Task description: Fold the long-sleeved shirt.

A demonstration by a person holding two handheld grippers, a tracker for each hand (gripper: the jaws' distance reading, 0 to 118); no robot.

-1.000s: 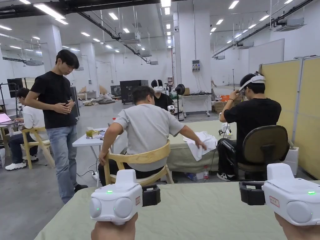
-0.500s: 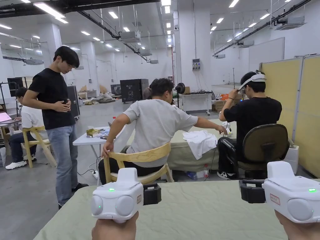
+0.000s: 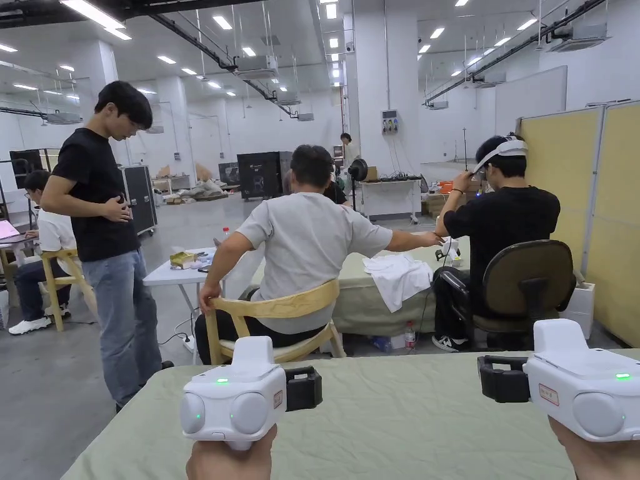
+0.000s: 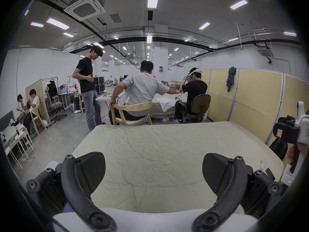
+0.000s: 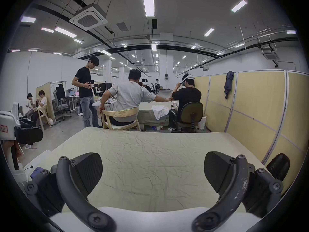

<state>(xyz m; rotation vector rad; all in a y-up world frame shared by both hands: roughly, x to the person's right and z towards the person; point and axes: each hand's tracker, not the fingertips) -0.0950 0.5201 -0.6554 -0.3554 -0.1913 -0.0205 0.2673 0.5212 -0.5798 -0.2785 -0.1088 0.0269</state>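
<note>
My left gripper [image 3: 304,389] [image 4: 153,170] hangs over the near left part of a table covered in wrinkled pale green cloth [image 3: 400,425] [image 4: 158,143] [image 5: 150,148]. Its jaws stand wide apart with nothing between them. My right gripper [image 3: 500,379] [image 5: 153,170] is level with it over the near right part, also open and holding nothing. A hand holds each one from below. In the left gripper view the right gripper [image 4: 284,131] is at the right edge. In the right gripper view the left gripper [image 5: 28,135] is at the left edge.
Past the table's far edge a person in grey sits on a wooden chair [image 3: 275,312], and another sits on an office chair [image 3: 525,287]. A white garment [image 3: 397,275] lies on their table. A person stands at the left [image 3: 100,206]. Yellow partitions [image 3: 587,212] line the right side.
Both grippers stay about where they were. The seated person in grey has turned away and stretched an arm across the far table. The head camera has tilted slightly.
</note>
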